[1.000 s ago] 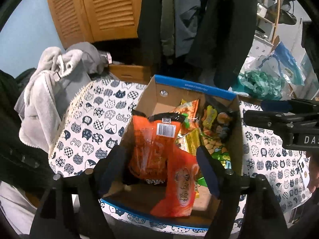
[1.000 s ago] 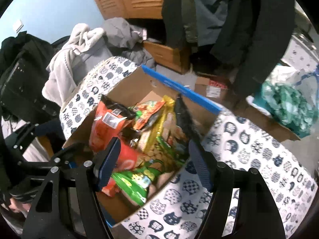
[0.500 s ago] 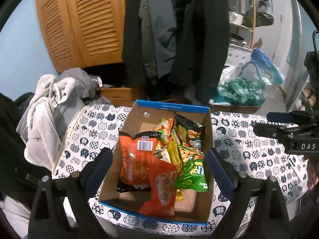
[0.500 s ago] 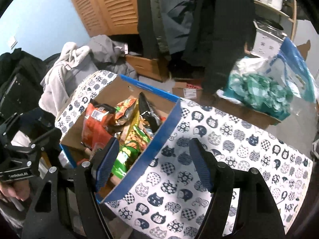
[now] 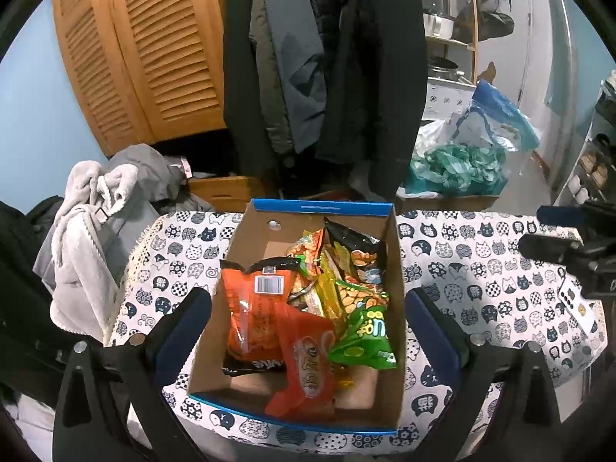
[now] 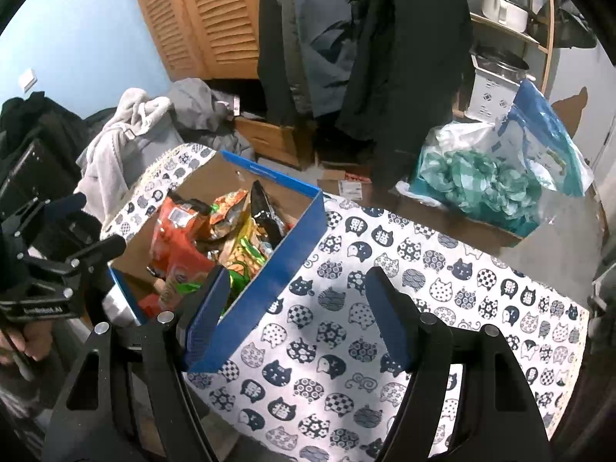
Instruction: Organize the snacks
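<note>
A cardboard box with a blue rim [image 5: 319, 208] stands on the cat-print tablecloth [image 5: 481, 269]. It holds several snack bags: a large orange bag [image 5: 254, 315], a smaller orange packet [image 5: 308, 369], a green bag [image 5: 365, 335], a black bag [image 5: 354, 246]. My left gripper [image 5: 304, 331] is open and empty, hanging above the box's near side. My right gripper [image 6: 296, 319] is open and empty, above the cloth just right of the box [image 6: 292, 246]; the snack bags [image 6: 181, 246] show inside it. The right gripper's body also shows at the right edge of the left wrist view [image 5: 569, 250].
Dark coats [image 5: 327, 57] hang behind the table in front of louvered wooden doors [image 5: 154, 46]. A grey robe [image 5: 88, 215] is piled at the left. A plastic bag of green stuff [image 6: 489, 181] sits on a cardboard box at the right. A remote [image 5: 573, 304] lies on the cloth's right edge.
Both grippers have pulled up and back from the box. The right one has swung to the right, from over the snacks to over the bare cloth. Both stayed open.
</note>
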Demonstrator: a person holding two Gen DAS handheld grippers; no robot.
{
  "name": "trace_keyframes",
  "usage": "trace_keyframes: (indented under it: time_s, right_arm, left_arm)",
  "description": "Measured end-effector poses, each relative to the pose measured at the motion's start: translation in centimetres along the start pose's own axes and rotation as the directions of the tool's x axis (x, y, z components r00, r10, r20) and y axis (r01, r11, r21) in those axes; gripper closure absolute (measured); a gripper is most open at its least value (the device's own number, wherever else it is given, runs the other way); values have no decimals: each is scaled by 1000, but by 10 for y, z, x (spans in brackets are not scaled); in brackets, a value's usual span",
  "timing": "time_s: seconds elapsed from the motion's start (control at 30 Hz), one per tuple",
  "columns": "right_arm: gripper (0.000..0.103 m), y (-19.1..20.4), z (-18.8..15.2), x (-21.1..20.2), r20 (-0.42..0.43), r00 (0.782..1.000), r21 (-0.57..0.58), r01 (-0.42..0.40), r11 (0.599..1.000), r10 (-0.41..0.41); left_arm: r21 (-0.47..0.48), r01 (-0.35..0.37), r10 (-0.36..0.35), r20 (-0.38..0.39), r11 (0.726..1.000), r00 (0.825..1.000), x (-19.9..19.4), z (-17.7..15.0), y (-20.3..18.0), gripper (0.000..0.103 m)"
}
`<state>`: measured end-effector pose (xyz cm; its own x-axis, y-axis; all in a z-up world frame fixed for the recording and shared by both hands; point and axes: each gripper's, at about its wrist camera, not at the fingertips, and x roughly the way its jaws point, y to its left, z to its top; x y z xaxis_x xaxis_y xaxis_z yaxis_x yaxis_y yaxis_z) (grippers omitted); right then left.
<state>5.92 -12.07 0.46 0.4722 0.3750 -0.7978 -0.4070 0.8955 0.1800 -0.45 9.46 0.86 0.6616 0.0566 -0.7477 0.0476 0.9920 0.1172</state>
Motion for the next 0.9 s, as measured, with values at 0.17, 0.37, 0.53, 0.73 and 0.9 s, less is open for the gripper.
trace_keyframes:
  time_s: [0.17, 0.37, 0.53, 0.73, 0.9]
  right_arm:
    - [31, -1, -3, 3, -11, 1000, -12, 6, 1000, -6]
    - [31, -2, -5, 5, -23, 1000, -7, 4, 1000, -4]
    - [31, -1, -4, 4, -13, 1000, -16, 3, 1000, -3]
    - [31, -2, -3, 4, -14, 1000, -19, 4, 1000, -5]
    - [31, -2, -4, 4, -13, 1000, -19, 5, 1000, -5]
  left_arm:
    - [9, 6, -6, 4, 1000, 1000, -2, 0, -5, 2]
    - [15, 3, -3, -2, 1000, 1000, -2, 0, -7, 2]
    - [15, 5, -5, -3, 1000, 1000, -1, 0, -6, 2]
    - [16, 6, -6, -4, 1000, 1000, -1, 0, -6, 2]
    - [18, 3, -3, -3, 1000, 1000, -1, -1, -6, 2]
